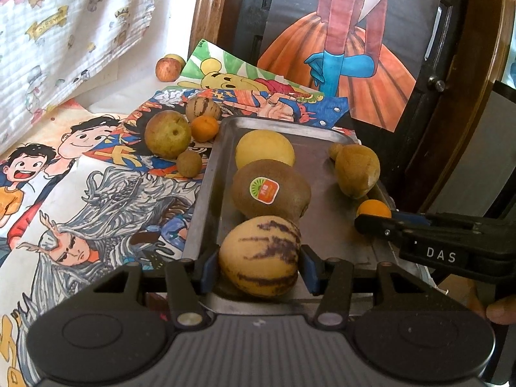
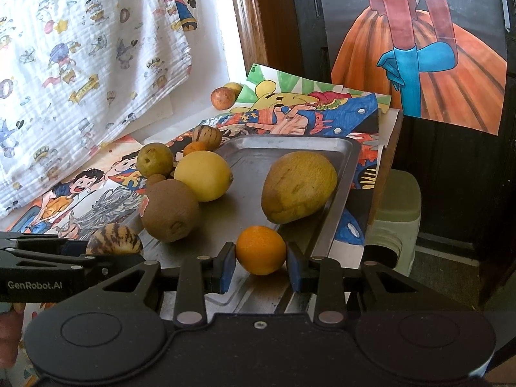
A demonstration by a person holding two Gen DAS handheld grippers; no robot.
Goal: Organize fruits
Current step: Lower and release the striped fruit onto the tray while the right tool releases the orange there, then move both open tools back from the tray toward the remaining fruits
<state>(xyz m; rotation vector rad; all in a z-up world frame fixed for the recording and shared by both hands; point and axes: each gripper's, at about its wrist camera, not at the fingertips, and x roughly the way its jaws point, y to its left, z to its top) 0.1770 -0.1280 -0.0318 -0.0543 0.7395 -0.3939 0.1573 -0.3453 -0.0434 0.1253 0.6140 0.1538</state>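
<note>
Presently the left gripper has its jaws to either side of a round cream-yellow melon-like fruit with purple stripes, low at the near end of the grey metal tray; the blue pads look to be touching its widest part, though actual pressure I cannot tell. It seems firm, smooth, moderately heavy and apt to roll, so its middle is the place to hold. The right gripper brackets a small, light orange citrus with slim gaps showing, so open. Beyond lie a fuzzy brown kiwi with sticker and a yellow lemon.
</note>
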